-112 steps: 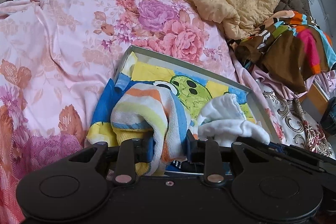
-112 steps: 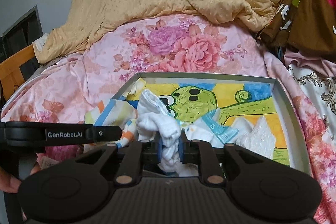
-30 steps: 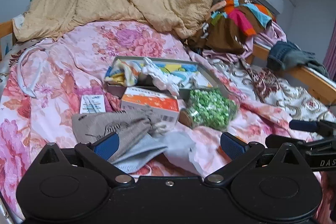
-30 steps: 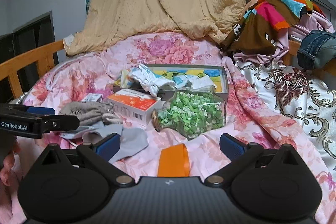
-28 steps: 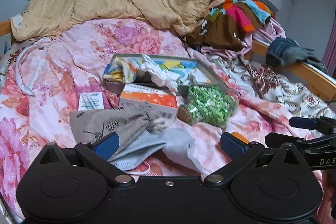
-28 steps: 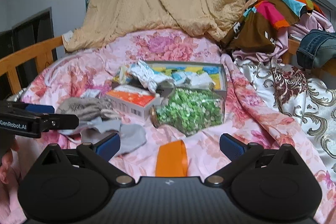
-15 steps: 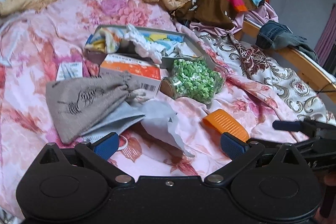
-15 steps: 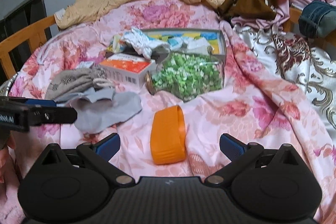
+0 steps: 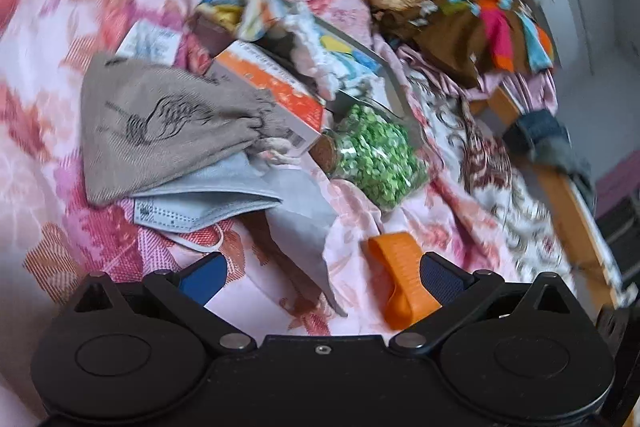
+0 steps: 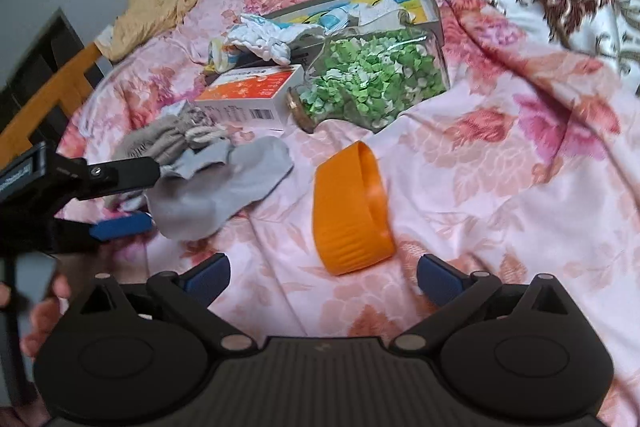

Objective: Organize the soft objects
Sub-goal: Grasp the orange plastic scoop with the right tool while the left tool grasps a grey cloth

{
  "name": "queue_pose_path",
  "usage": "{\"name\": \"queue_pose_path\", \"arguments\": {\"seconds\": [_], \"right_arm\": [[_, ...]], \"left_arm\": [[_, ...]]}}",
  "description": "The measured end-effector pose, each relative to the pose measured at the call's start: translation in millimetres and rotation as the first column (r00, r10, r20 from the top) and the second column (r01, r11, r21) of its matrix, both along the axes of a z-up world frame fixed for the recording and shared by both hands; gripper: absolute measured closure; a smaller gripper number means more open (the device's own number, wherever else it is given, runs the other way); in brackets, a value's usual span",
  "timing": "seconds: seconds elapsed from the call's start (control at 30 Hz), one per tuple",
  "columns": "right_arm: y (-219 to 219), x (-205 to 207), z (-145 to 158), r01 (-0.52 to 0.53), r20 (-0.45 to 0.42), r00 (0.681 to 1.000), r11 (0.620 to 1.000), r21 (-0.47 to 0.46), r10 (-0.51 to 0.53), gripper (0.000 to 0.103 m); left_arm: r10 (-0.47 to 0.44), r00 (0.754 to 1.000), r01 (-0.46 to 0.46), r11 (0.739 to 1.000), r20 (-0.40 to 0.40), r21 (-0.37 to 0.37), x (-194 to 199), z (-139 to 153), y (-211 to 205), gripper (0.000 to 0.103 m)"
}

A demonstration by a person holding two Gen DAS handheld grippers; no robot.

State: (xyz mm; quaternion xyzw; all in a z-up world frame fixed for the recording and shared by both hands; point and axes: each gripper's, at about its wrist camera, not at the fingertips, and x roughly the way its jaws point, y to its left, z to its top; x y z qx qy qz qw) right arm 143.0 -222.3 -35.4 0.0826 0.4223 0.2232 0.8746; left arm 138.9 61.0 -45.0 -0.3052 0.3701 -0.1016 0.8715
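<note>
Both claws are hanging wide open over the flowered bed sheet (image 10: pixel 500 167), gripping nothing. The left claw (image 9: pixel 322 275) is hovering just before a grey face mask (image 9: pixel 208 203) and a grey drawstring pouch (image 9: pixel 160 123). The right claw (image 10: pixel 323 277) is hovering at an orange lid (image 10: pixel 348 211). Beyond, a jar of green bits (image 10: pixel 372 75) is lying beside an orange box (image 10: pixel 252 91), with a white sock (image 10: pixel 264 41) draping over the tray's (image 10: pixel 434 7) edge.

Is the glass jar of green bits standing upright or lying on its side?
On its side. The jar lies on the bedsheet, its neck pointing sideways toward the orange box.
</note>
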Motion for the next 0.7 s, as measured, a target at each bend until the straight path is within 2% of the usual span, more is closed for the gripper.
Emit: {"name": "queue_pose_path", "arguments": {"seconds": [0.17,0.37,0.63,0.7], "right_arm": [[-4.0,9.6,-7.4,0.02,-0.092,0.996,0.995,0.097,-0.011,0.007],[-8.3,21.2,-16.4,0.086,-0.14,0.988,0.984,0.157,-0.064,0.01],[-21.5,36.1,-29.9,0.207,-0.205,0.967,0.934,0.291,-0.15,0.014],[-21.2,38.6,-31.5,0.221,-0.198,0.966,0.93,0.293,-0.167,0.02]], "left_arm": [[0.066,0.997,-0.07,0.994,-0.047,-0.088,9.0,-8.8,7.4,0.001],[0.128,0.989,-0.14,0.976,-0.079,-0.169,16.5,-17.9,11.3,0.001],[0.261,0.958,-0.281,0.936,-0.117,-0.211,24.2,-28.9,11.3,0.001],[0.28,0.954,-0.297,0.934,-0.111,-0.2,26.9,-29.0,7.2,0.002]]}}
